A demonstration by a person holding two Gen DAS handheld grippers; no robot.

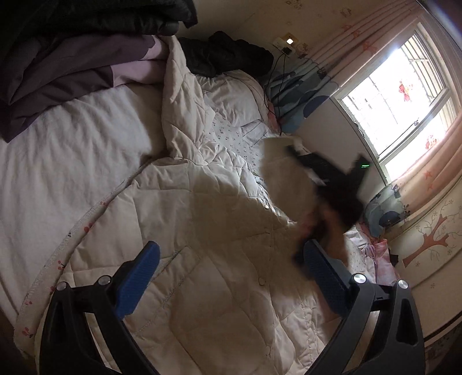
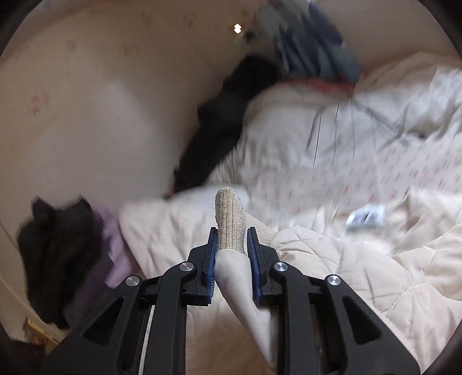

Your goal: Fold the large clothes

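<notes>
A: Left gripper (image 1: 231, 277) status?

B: Jaws are seen spread wide, nothing between the blue ribbed pads (image 1: 138, 281). It is held above the cream quilted padded jacket (image 1: 219, 259), which is spread on the bed over a white sheet (image 1: 63, 161). A row of snap buttons (image 1: 261, 281) is visible down the jacket front.

A: Right gripper (image 2: 231, 256)?

B: Jaws are closed on the jacket's beige ribbed knit cuff (image 2: 229, 219); the cuff sticks out past the fingertips and the sleeve fabric is bunched between the pads. Heavy motion blur is seen in the right wrist view.

A: Surroundings?

B: A folded purple garment (image 1: 66, 72) and a black puffy garment (image 1: 95, 14) are stacked at the far-left corner of the bed. Another dark garment (image 1: 225, 54) is seen by the wall. A bright window (image 1: 404, 95) with pink curtains is at right. The right gripper and hand are seen blurred in the left view; details cannot be told.
</notes>
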